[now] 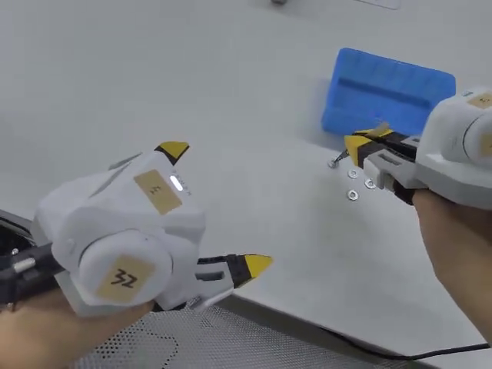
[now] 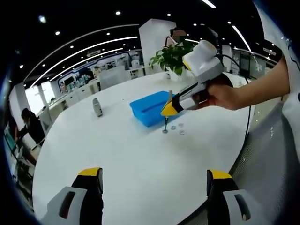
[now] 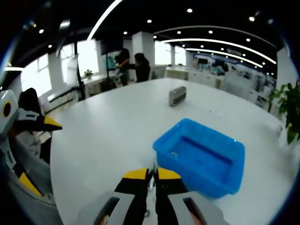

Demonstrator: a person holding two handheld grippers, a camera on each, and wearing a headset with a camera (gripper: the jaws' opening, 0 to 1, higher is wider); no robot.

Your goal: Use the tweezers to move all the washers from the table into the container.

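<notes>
- Right gripper view: the right gripper clamps the tweezers, which point ahead for fine picking.
- The washers lie on the table just beneath its tip, and the container sits just beyond.
- The left gripper has its jaws wide apart and holds nothing, and it is kept well clear, probably to leave room.

The right claw holds tweezers tip-down by washers beside the blue container.

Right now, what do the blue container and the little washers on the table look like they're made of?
The container looks like moulded plastic: uniform bright blue, soft sheen, rounded corners. The washers seem metal, silvery-grey rings, though too small to be sure.
</notes>
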